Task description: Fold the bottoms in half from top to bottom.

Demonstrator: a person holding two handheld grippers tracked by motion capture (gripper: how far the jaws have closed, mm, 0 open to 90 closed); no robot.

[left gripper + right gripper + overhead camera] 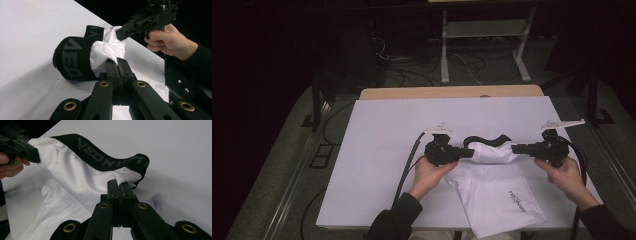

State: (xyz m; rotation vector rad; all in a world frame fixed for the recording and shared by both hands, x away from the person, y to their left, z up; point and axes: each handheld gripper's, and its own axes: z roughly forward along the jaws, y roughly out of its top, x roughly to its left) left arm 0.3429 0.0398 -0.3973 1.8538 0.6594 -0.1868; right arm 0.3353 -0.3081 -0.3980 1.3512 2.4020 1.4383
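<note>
1. The left gripper was clamped on the white fabric shorts with a black lettered elastic waistband; the left gripper view showed perforated mesh at the pinch.
2. The right gripper was clamped on the same garment just under the waistband.
3. The high view showed the shorts lying on the white table board, the waist end raised between both grippers.
4. Beyond the board lay a wooden table edge.

Open white table left of the left gripper and beyond both. Between the grippers, blocked by bunched white shorts with black waistband. Right gripper near the table's right edge.
</note>
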